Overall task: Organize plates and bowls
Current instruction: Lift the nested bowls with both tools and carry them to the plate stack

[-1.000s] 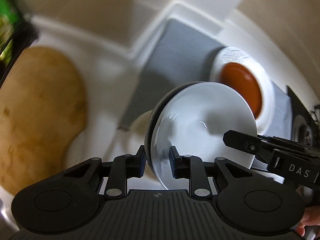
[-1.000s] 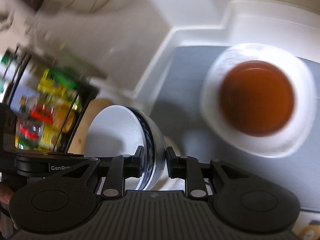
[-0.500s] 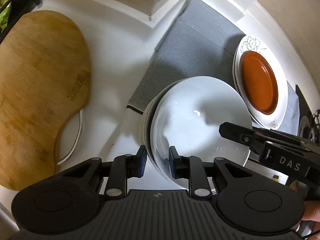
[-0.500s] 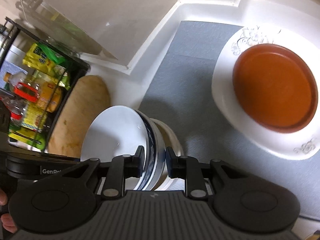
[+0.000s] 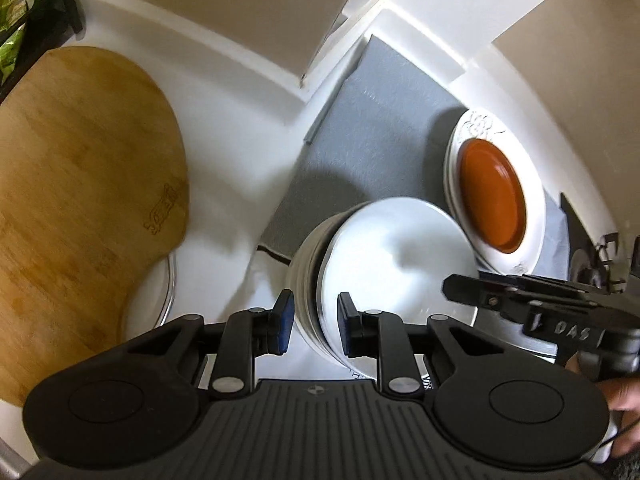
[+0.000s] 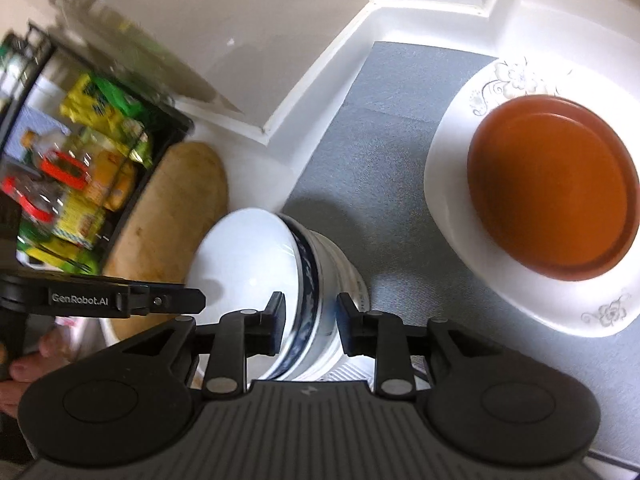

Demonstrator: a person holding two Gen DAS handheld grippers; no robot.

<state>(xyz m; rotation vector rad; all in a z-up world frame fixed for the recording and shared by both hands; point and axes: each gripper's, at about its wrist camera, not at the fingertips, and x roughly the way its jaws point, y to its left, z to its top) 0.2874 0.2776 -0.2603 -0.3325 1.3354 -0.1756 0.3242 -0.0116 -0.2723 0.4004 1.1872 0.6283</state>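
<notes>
A white bowl with a blue band (image 5: 392, 256) (image 6: 244, 264) sits nested on a stack of bowls (image 6: 340, 280) at the near edge of the grey mat (image 5: 372, 136) (image 6: 360, 152). My left gripper (image 5: 313, 326) straddles the stack's left rim with its jaws parted and gaps at both pads. My right gripper (image 6: 310, 326) straddles the right rim, its jaws also parted. An orange plate (image 5: 492, 196) (image 6: 552, 192) lies on white floral plates (image 5: 532, 200) (image 6: 452, 184) on the mat, to the right.
A wooden cutting board (image 5: 80, 200) (image 6: 176, 208) lies on the white counter to the left, partly over a glass dish (image 5: 156, 296). A black rack with food packets (image 6: 68, 160) stands far left. White walls and a corner ledge (image 5: 320, 40) border the back.
Both grippers carried the bowl down onto the stack by the mat. Both jaws have widened from gripping the rim and now stand apart from it.
</notes>
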